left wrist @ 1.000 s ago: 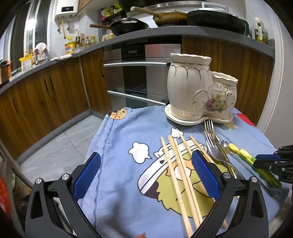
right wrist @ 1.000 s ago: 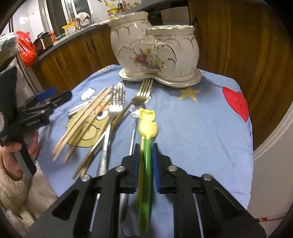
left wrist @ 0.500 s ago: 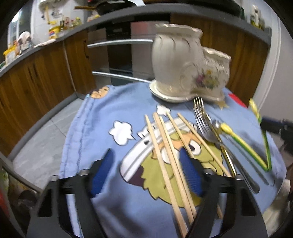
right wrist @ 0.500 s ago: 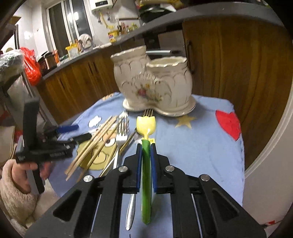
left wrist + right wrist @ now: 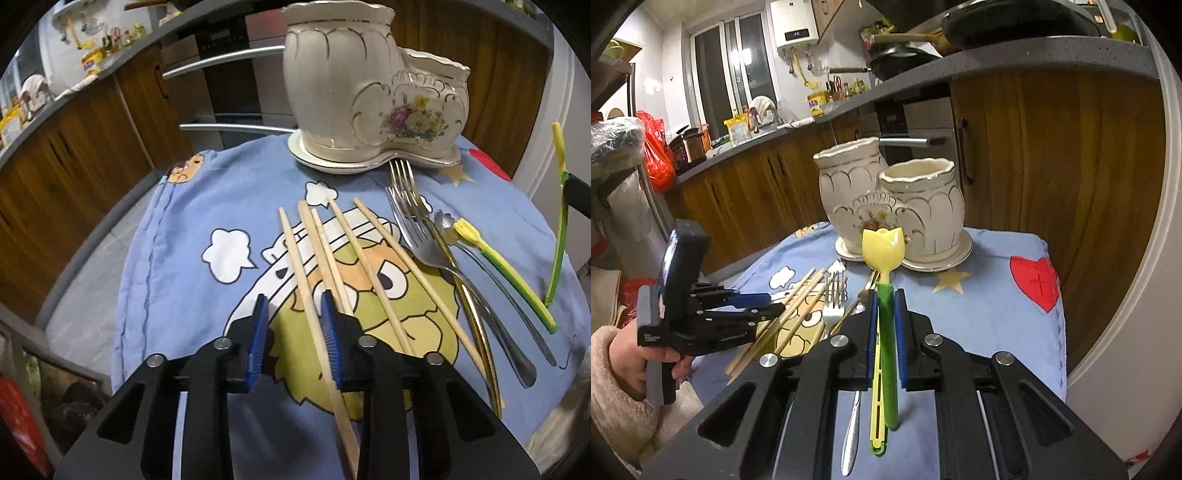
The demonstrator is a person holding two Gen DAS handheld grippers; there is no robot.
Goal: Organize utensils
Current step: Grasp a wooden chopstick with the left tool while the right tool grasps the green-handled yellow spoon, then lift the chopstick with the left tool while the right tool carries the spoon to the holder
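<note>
Over the table [image 5: 177,221], the left hand-held gripper [image 5: 291,325] is closing around a chopstick [image 5: 308,295] — the right hand-held gripper [image 5: 885,332], clamped on a spoon [image 5: 884,273], has lifted toward the holder [image 5: 894,203].

A green-handled yellow spoon [image 5: 884,254] is clamped upright between the right gripper's [image 5: 885,328] blue pads, before a cream double holder [image 5: 892,206]. At left, chopsticks [image 5: 790,314] are being closed upon by the left gripper [image 5: 764,302], held in a hand [image 5: 646,365].
</note>
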